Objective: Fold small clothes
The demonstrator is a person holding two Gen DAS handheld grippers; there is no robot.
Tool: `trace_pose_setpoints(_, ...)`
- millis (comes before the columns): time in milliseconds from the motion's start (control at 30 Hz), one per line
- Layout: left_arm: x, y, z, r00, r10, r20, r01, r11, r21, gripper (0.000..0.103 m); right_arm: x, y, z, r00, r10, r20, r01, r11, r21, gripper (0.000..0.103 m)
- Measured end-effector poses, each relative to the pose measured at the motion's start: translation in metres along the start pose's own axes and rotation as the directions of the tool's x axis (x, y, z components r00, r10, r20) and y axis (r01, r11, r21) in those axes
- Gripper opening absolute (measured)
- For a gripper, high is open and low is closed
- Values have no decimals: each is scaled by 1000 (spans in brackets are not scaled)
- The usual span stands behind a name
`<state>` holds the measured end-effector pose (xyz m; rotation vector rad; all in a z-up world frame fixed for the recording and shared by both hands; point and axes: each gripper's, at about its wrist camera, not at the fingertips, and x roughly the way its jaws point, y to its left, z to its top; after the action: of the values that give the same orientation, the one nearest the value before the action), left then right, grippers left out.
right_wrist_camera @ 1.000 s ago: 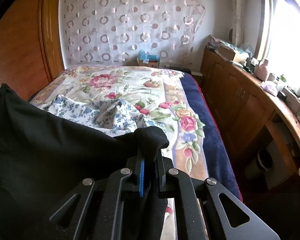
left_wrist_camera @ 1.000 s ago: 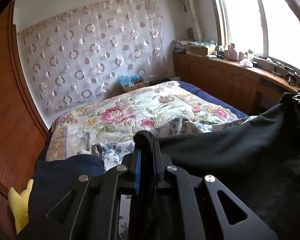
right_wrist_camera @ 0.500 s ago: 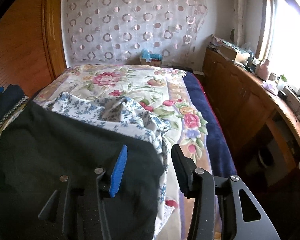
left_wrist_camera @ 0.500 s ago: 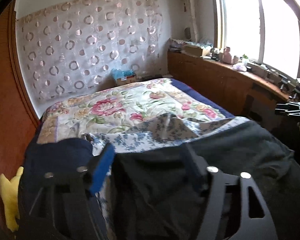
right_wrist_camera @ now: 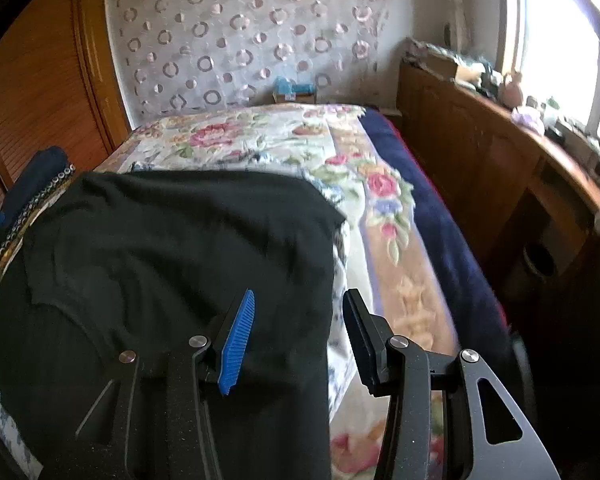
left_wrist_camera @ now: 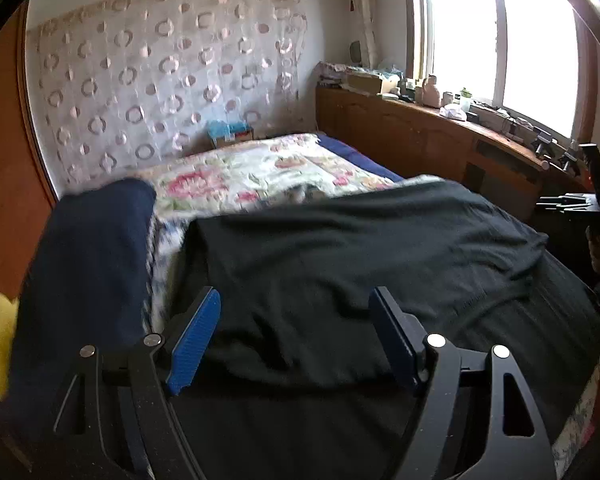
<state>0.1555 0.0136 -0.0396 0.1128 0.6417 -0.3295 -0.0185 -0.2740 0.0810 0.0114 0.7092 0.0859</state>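
Note:
A black garment [left_wrist_camera: 360, 248] lies spread flat on the near part of the bed, over a blue-and-white floral cloth [left_wrist_camera: 168, 240]. In the right wrist view the same black garment [right_wrist_camera: 172, 240] fills the left and middle, its right edge running down just inside the gap between the fingers. My left gripper [left_wrist_camera: 296, 336] hovers open above the garment's near edge, blue pads wide apart, nothing between them. My right gripper [right_wrist_camera: 298, 336] is also open, over the garment's right edge.
A dark navy garment [left_wrist_camera: 88, 272] is heaped at the left, with something yellow [left_wrist_camera: 0, 336] beside it. The floral bedspread [right_wrist_camera: 268, 140] stretches to the patterned curtain. A cluttered wooden cabinet [right_wrist_camera: 500, 152] runs along the right under the window; a wooden wall [right_wrist_camera: 32, 92] stands left.
A second ago both grippers were shut on the black garment's corners, holding it up. They opened, the garment dropped flat onto the bed, and both grippers have drawn back.

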Motion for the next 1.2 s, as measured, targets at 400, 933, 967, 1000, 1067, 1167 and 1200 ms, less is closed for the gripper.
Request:
trace_pose_setpoints(400,7,10,-44,993,35,-109,-44,995,-85,77,10,2,1,997,-6,-77,9,999,36,41)
trace_pose_setpoints(933,28,7,-40,984,54,-172,-75,990,-118,73,23,19,-10,995,-76,-69,75,997,-21,39)
trace_pose_setpoints(967,31,7,-38,983,51,-178,-74,990,-124,73,23,19,-10,995,-77,-68,76,997,-22,39)
trace_pose_setpoints(1000,35,8,-37,983,35,-182,-61,988,-139,73,23,20,-10,995,-79,-68,77,997,-24,39)
trace_pose_setpoints(1067,41,13,-36,979,8,-204,-46,983,-180,72,22,21,-11,994,-84,-66,82,996,-29,39)
trace_pose_setpoints(1167,47,20,-33,977,11,-212,-58,974,-221,70,21,21,-11,994,-88,-63,86,996,-33,39)
trace_pose_setpoints(1200,49,22,-32,977,18,-213,-67,972,-226,70,22,21,-11,994,-88,-63,86,996,-33,39)
